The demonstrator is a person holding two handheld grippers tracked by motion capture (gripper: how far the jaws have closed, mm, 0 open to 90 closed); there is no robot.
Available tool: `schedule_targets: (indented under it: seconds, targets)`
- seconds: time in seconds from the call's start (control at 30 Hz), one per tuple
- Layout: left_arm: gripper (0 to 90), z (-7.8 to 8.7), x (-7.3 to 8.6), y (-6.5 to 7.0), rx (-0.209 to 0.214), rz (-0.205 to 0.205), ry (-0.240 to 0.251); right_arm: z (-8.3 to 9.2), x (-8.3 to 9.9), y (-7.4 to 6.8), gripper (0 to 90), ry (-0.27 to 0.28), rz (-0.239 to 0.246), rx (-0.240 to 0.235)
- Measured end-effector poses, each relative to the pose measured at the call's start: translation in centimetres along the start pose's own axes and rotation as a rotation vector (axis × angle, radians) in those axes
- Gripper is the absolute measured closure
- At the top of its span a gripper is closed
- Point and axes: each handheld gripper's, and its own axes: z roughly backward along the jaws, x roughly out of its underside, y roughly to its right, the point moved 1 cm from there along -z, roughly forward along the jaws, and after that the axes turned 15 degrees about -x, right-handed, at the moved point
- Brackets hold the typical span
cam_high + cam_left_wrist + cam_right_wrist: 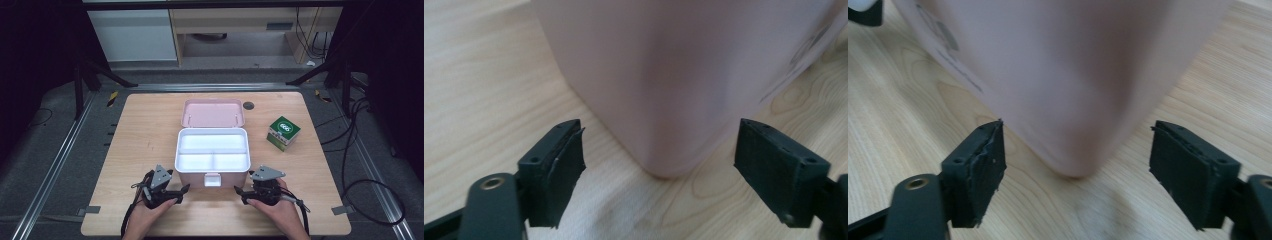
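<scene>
Where the high view looks down on the wooden table (pixel 145 130), a pink box (pixel 212 170) stands open near the middle, its white inner tray split into compartments and its lid (pixel 213 113) thrown back flat on the far side. A small white latch (pixel 212 179) sits on the near wall of the box. The left gripper (pixel 184 190) lies low on the table just off the box's near left corner, held in the left hand (pixel 150 212), and its jaws stand apart with nothing in them. The right gripper (pixel 238 191) sits just off the near right corner, held in the right hand (pixel 277 207), jaws likewise parted and empty. A green and white carton (pixel 283 133) stands well apart to the right of the box.

In the left gripper view, the left gripper (pixel 659 150) faces a rounded corner of the pink box (pixel 674 75); the corner comes forward between the two black jaws, yet neither pad touches it. The jaws are fairly wide, short of full spread.

In the right gripper view, the right gripper (pixel 1078 152) faces the other near corner of the pink box (pixel 1068 70) in the same way: the corner lies between the open jaws, clear of both pads, with bare wood (pixel 908 115) to either side.
</scene>
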Motion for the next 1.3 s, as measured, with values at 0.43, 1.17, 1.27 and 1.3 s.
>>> schedule_targets:
  seconds: [0.43,1.17,1.27,1.3]
  targets:
    - [21.8,-0.9,-0.7,0.5,0.043,0.027,0.027,-0.6,-0.4,0.2,26.0,0.008,-0.003,0.007]
    - [22.4,-1.7,-1.6,2.2,0.030,-0.007,0.024,0.9,0.2,0.7,30.5,0.001,-0.014,0.047]
    - [22.3,-1.9,-1.6,2.3,0.029,-0.020,0.028,1.0,0.3,0.7,30.5,0.000,-0.012,0.053]
    - [22.4,-1.9,-1.7,2.4,0.028,-0.019,0.031,1.1,0.3,0.7,30.5,-0.001,-0.015,0.053]
